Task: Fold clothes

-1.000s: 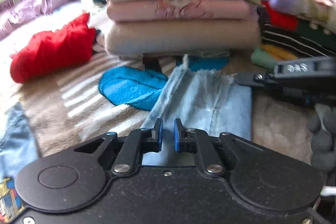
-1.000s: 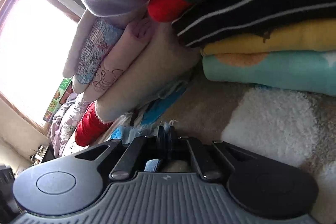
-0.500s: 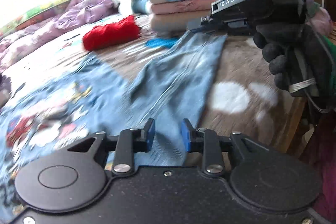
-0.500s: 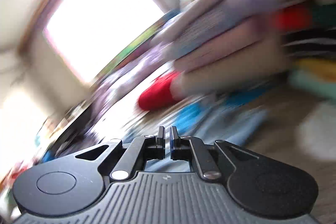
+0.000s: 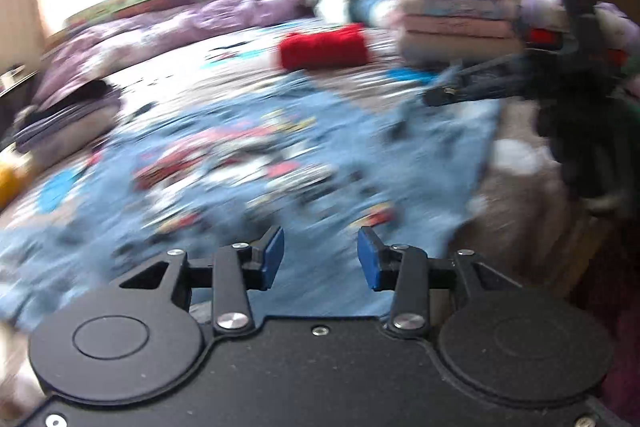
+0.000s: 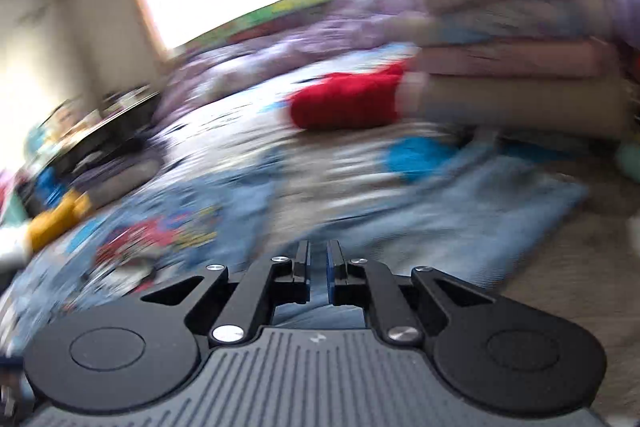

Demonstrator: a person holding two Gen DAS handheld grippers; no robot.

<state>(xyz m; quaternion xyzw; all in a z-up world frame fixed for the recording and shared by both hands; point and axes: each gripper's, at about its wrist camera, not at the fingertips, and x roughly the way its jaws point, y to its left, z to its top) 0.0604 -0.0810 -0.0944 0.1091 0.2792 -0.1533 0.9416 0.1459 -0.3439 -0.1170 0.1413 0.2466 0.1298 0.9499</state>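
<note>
The left gripper (image 5: pixel 320 254) is hovering wide open and empty over the blue jeans (image 5: pixel 304 163) filling mid-frame. The right gripper (image 6: pixel 319 267) is showing a narrow gap, gripping nothing visible, jeans (image 6: pixel 460 219) lying center-right.

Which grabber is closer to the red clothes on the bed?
Right. In the left wrist view, the right gripper reaches out over the far end of the blue garment, a short way beside the red clothes. The left gripper hangs back over the garment's near end.
</note>
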